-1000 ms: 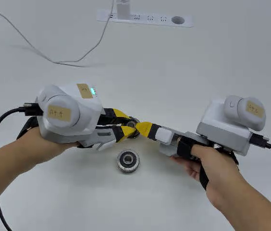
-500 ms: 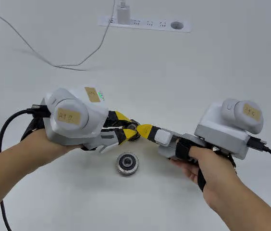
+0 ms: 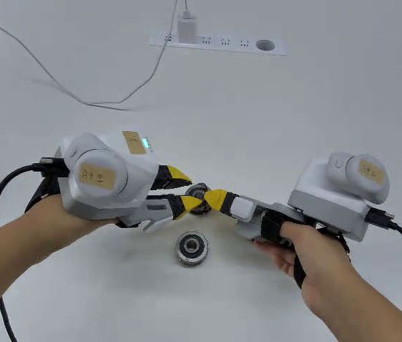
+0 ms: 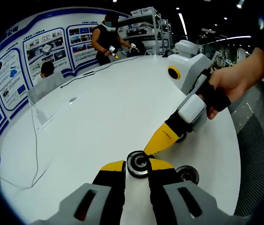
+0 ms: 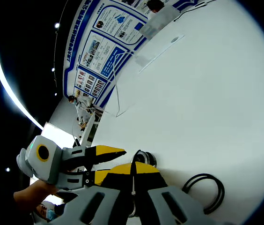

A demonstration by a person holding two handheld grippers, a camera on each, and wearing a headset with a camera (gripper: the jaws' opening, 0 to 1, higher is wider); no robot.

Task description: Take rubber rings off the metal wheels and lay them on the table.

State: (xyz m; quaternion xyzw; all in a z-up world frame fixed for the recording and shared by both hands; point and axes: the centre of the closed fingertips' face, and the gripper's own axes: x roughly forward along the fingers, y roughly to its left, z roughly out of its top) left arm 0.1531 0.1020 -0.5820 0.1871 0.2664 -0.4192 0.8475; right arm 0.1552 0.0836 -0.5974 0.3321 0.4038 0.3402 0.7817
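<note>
**Status: Wheel Clamped, Both Grippers Engaged**

Your left hand [image 3: 51, 214] holds the left gripper [image 3: 189, 192] over the middle of the desk [image 3: 294, 107]. Its two yellow-tipped jaws are closed on a metal wheel [image 3: 199, 197], one jaw on each side of it. The wheel is off the desk surface. In the left gripper view its face is turned toward the camera, and it sits squarely between the jaw tips.

Directly below the clamped wheel, toward the near edge of the desk, a second wheel [image 3: 192, 247] lies flat on the surface. It is clear of both grippers.

To the right, the right gripper [image 3: 214, 199] points at the left gripper. Its jaws are pressed together, and their yellow tips touch the rim of the clamped wheel. The pictures do not show whether any rubber is pinched between those tips. Your right hand [image 3: 308, 249] grips the handle behind it.

In the right gripper view a thin black loop [image 5: 205, 187] lies flat on the desk beside the jaws. Whether it is a removed rubber ring or a section of cable cannot be told.

A white power strip [image 3: 219, 43] lies along the far edge of the desk.
</note>
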